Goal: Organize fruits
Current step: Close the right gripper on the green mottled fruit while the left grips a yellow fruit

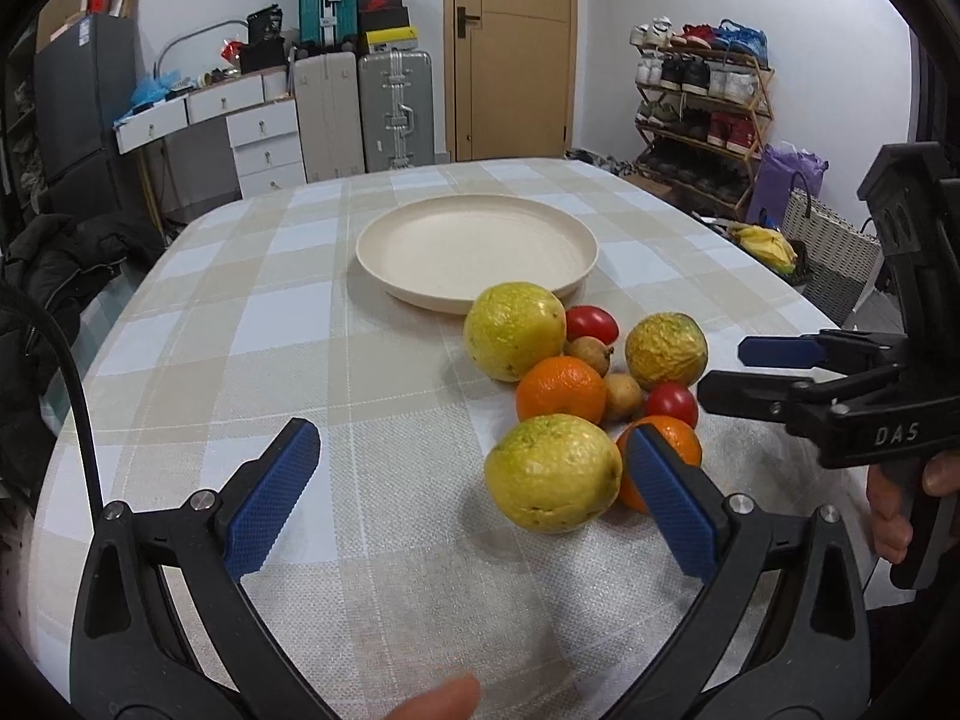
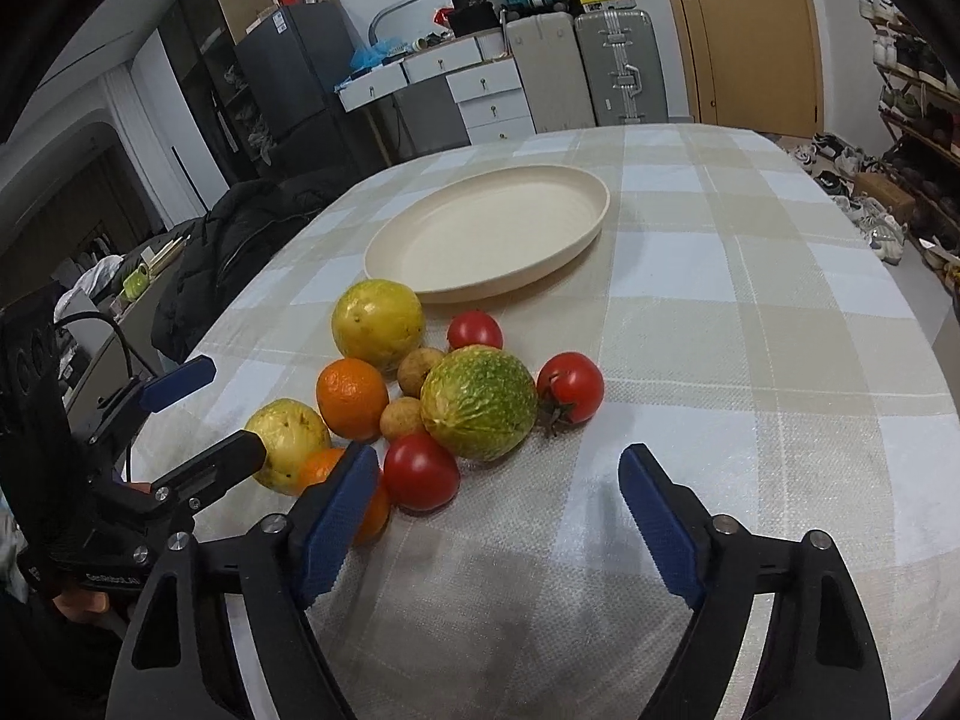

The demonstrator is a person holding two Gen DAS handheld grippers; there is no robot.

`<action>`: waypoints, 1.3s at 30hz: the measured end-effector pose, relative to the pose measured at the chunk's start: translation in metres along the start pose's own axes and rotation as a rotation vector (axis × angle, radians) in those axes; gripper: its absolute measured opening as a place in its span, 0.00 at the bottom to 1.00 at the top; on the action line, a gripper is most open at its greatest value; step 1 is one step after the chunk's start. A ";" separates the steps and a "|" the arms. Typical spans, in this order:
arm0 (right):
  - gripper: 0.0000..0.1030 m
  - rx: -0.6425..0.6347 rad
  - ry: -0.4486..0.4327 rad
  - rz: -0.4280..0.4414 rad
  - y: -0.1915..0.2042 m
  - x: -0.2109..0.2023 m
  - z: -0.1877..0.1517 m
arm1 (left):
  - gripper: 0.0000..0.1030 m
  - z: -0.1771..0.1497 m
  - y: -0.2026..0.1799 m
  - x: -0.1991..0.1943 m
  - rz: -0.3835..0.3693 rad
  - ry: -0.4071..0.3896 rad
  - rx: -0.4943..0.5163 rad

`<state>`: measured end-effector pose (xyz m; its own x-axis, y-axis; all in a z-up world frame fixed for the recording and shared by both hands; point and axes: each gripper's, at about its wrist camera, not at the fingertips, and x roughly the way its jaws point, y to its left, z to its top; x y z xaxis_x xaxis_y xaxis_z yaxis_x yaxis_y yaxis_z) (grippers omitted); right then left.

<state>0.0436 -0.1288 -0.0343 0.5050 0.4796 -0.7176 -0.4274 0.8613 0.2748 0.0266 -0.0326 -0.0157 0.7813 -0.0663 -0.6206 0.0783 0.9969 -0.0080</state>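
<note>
1. You are working over a table (image 1: 252, 324) covered in a beige-and-white checked cloth, its far edge rounded.
2. Behind it the room holds a wooden door (image 1: 510, 48), grey suitcases (image 1: 396, 111), a white chest of drawers (image 1: 264, 144) and a shoe rack (image 1: 702, 102); a dark coat (image 2: 240, 240) lies beside the table.
3. A cream plate (image 1: 420, 294) sits flat near the table's middle, nothing on it.
4. The fruits lie on the cloth in one tight cluster just in front of the plate: three yellow-green wrinkled fruits, two oranges, red tomatoes and two small brown fruits, touching one another.
5. The nearest yellow fruit (image 1: 552, 471) lies with its long axis running left to right in your left view, resting against an orange (image 1: 678, 444).
6. The mottled green fruit (image 2: 478, 402) is roundish; no clear axis shows.
7. Your left gripper (image 1: 474, 459) is spread wide, the yellow fruit just inside its right finger, not pressed.
8. Your right gripper (image 2: 498, 480) is also released, with a tomato (image 2: 420, 471) beside its left finger.
</note>
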 end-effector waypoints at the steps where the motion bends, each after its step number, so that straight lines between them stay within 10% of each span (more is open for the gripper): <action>1: 0.82 0.007 0.001 0.004 0.000 0.001 0.000 | 0.97 0.000 0.000 0.002 -0.003 0.006 0.000; 10: 0.62 0.075 0.030 0.069 0.001 0.016 0.010 | 0.91 0.000 -0.002 0.014 -0.038 0.059 0.002; 24: 0.49 0.161 0.045 0.120 -0.002 0.028 0.018 | 0.49 0.000 -0.002 0.022 -0.200 0.123 -0.041; 39: 0.44 0.242 0.035 0.208 -0.019 0.024 0.014 | 0.48 -0.002 -0.001 0.014 -0.210 0.105 -0.027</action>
<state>0.0742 -0.1310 -0.0472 0.3973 0.6474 -0.6504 -0.3259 0.7621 0.5594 0.0365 -0.0341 -0.0264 0.6809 -0.2692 -0.6811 0.2146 0.9625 -0.1659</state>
